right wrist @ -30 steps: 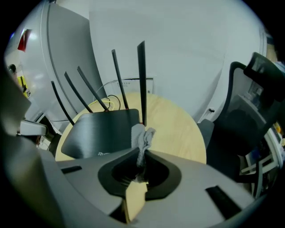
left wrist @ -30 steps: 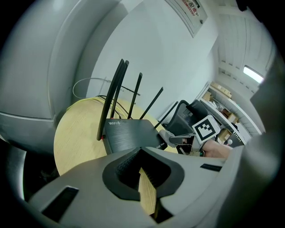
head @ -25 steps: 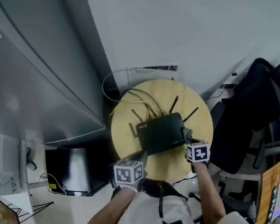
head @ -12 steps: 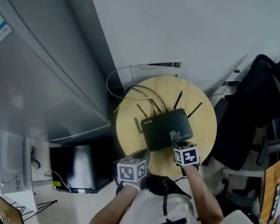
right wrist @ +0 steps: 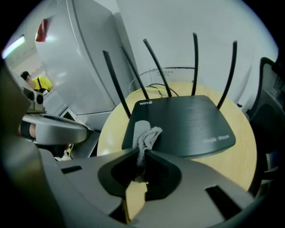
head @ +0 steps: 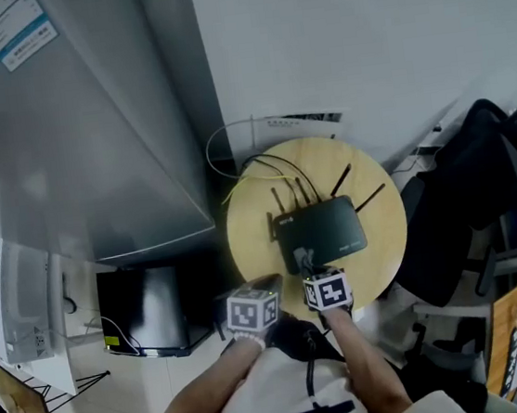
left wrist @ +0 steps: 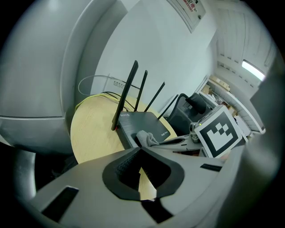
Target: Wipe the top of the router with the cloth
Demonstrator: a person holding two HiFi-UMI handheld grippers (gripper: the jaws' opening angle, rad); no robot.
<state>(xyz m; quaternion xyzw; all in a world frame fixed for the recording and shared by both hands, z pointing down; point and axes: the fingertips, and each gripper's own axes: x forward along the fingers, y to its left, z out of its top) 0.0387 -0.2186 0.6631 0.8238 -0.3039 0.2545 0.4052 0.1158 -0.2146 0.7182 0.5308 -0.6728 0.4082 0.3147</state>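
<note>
On the round counter (head: 249, 223) the unbraced router (right wrist: 182, 122) may slide toward the edge under the cloth (right wrist: 146, 133) pinched in the fingers of the right gripper (right wrist: 143, 155), as the left gripper (left wrist: 140, 150) has its fingers closed on nothing

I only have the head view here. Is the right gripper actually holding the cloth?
Observer: Yes, its own view shows the right gripper with its jaws shut on the cloth.
Operator: Where does it touch?
Observer: Its free end lies on the router top, at the near edge.
Operator: And the other one?
Observer: The left gripper is shut on nothing, short of the router.
</note>
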